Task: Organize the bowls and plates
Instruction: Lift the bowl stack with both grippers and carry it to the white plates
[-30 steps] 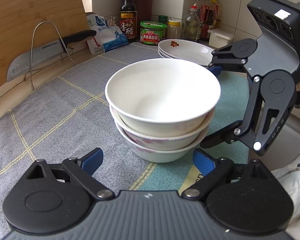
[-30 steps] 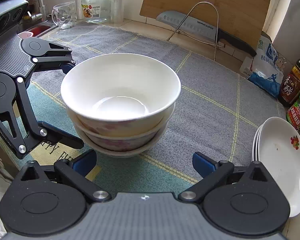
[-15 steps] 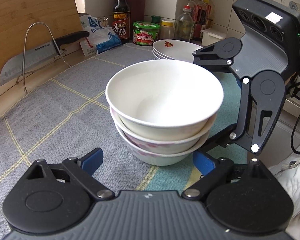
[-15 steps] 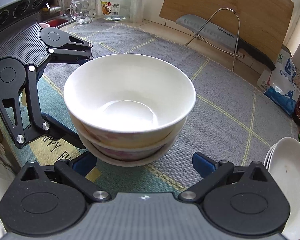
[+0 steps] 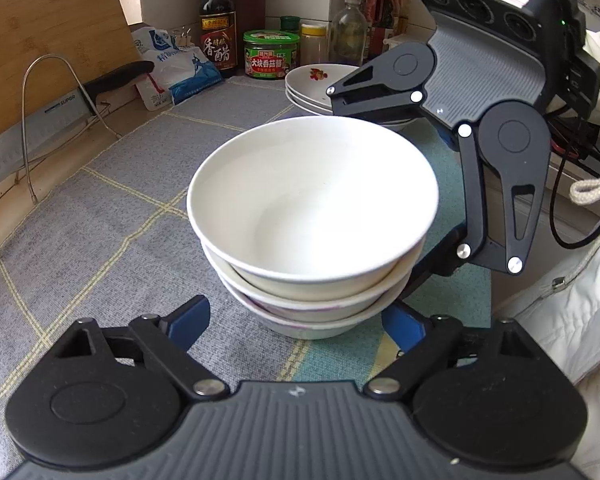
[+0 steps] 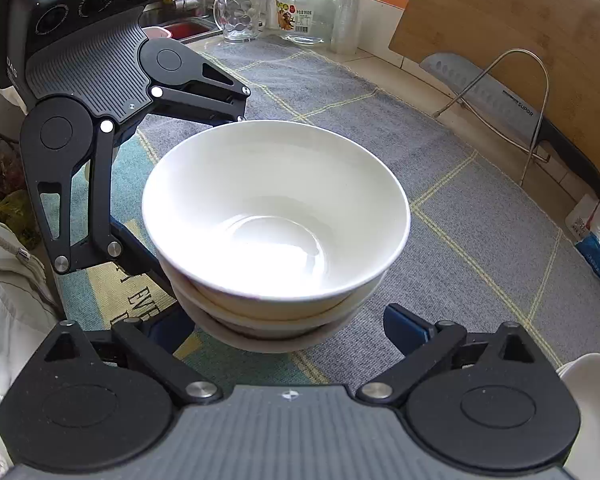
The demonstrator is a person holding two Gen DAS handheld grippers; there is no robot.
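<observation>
Three nested white bowls [image 5: 312, 216] stand on the grey checked mat [image 5: 112, 216]; the lower ones show a purple pattern. My left gripper [image 5: 296, 326] reaches around the stack's base. Its jaws are closing, and the blue pads [image 5: 188, 320] stand a little clear of the bowls. From the opposite side my right gripper [image 6: 290, 330] straddles the same bowl stack [image 6: 276, 216], jaws also closing, pads near but not pressing. A short stack of white plates [image 5: 312, 84] with a red flower motif sits behind the bowls, and those plates [image 6: 592, 400] lie at the right gripper's lower right.
A cleaver on a wire rack [image 5: 52, 116] leans against a wooden board [image 6: 512, 20]. Sauce bottles [image 5: 218, 20], a green-lidded jar [image 5: 271, 54] and a salt bag [image 5: 176, 68] line the back. A glass mug [image 6: 238, 16] and a sink stand far left. A white sleeve [image 5: 560, 312] is at the counter edge.
Both grippers have rolled slightly and closed in on the stack, which now fills more of each view. The blue pads stand a little narrower than before. The bowls have not moved.
</observation>
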